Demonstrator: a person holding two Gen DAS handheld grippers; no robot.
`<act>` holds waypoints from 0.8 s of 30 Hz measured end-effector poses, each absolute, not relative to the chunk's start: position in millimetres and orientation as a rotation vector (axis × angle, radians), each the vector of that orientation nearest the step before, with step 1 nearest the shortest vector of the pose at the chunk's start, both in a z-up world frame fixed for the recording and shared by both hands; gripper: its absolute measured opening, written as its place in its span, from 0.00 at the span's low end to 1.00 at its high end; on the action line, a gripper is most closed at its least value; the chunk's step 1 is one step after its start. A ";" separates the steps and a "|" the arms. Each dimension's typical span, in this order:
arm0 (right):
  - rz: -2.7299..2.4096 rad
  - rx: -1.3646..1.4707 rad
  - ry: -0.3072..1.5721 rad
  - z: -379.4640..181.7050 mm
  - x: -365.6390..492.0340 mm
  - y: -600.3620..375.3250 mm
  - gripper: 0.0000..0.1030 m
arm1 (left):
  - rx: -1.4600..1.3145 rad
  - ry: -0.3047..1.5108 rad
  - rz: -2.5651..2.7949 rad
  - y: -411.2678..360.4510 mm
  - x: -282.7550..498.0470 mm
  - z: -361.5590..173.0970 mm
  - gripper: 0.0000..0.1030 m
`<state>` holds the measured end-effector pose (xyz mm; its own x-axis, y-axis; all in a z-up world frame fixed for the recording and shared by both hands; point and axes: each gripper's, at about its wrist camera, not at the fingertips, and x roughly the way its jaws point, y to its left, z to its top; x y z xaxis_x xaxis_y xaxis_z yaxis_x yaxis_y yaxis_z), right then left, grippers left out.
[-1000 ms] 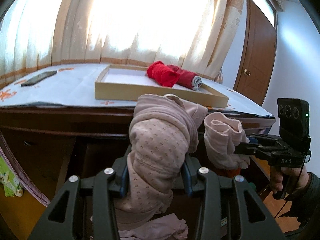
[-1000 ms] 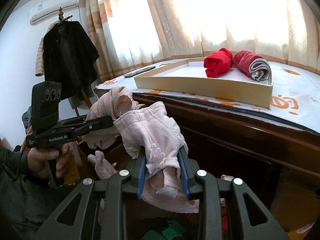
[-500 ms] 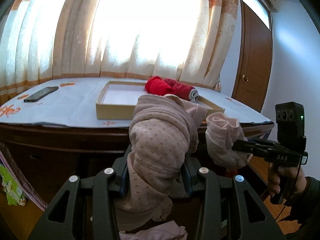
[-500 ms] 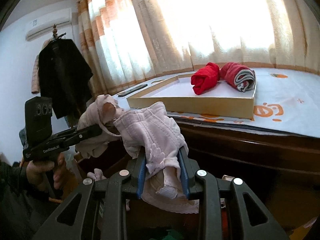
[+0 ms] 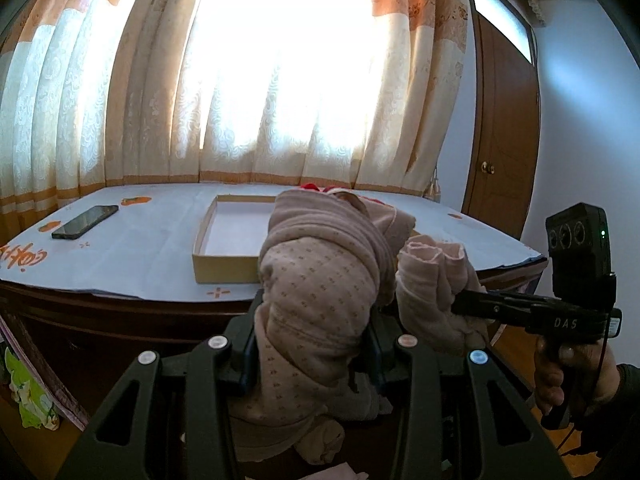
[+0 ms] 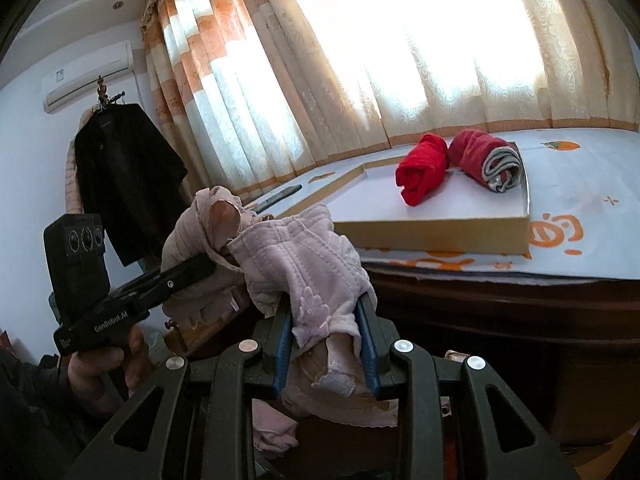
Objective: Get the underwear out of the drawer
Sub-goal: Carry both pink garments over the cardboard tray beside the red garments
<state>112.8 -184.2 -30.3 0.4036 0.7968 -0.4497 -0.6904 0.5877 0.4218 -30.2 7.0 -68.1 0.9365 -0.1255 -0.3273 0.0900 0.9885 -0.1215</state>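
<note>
Inside box [image 6: 436, 236]: two rolls [image 6: 422, 174] (probably underwear).

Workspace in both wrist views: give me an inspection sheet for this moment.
Surface: table with printed cloth.
Job's things: dotted underwear and pale pink underwear, both lifted; two red rolls in the shallow box.
Clutter: phone; more garments below.
Grippers: left gripper shut on dotted underwear; right gripper shut on pale pink underwear.
Cables: thin cord at the right handle.
Surroundings: curtains, door, black coat, air conditioner.
</note>
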 end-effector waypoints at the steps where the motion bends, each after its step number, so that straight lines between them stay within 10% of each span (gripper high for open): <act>1: 0.944 0.181 0.665 -29.0 112.8 -183.6 0.31 | -0.104 0.336 -0.111 6.4 -30.2 -66.7 0.40; 24: 0.926 0.249 0.660 -7.6 125.0 -171.1 0.31 | -0.088 0.300 -0.101 10.6 -14.3 -42.0 0.40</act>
